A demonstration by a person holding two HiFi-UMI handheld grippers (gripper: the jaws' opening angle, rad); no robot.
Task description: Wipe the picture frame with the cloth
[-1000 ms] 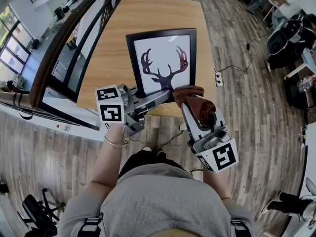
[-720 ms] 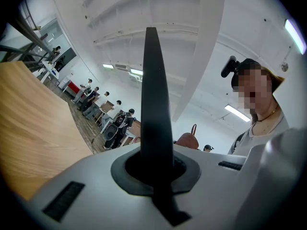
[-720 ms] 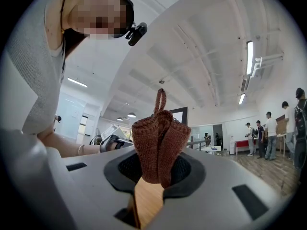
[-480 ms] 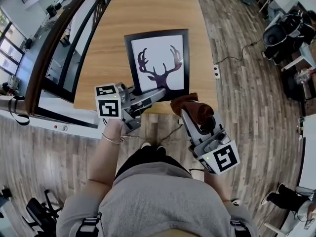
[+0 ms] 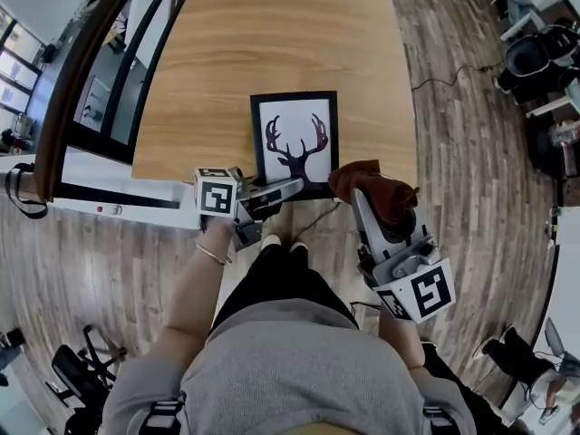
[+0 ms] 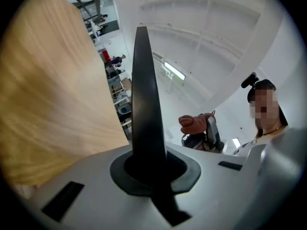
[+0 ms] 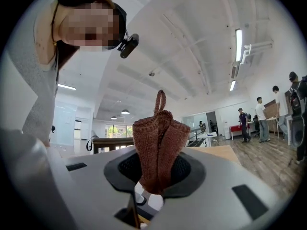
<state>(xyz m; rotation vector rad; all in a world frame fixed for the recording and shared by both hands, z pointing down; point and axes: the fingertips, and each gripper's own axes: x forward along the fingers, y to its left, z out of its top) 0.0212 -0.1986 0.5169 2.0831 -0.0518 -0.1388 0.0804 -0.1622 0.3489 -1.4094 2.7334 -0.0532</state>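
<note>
The picture frame, black with a dark antler print, sits low over the wooden table by its near edge. My left gripper is shut on the frame's near rim. In the left gripper view the frame stands edge-on between the jaws of the left gripper. The brown knitted cloth is bunched in my right gripper, just right of the frame's near right corner and apart from it. In the right gripper view the cloth rises out of the shut jaws of the right gripper.
A dark railing and a glass drop run along the table's left side. Wooden floor lies right of the table, with a cable and office chairs beyond. Several people stand far off in the right gripper view.
The left gripper has sunk toward the table with the frame and rolled, so the frame looks smaller and flatter. The right gripper with the cloth has dropped slightly, off the frame's corner.
</note>
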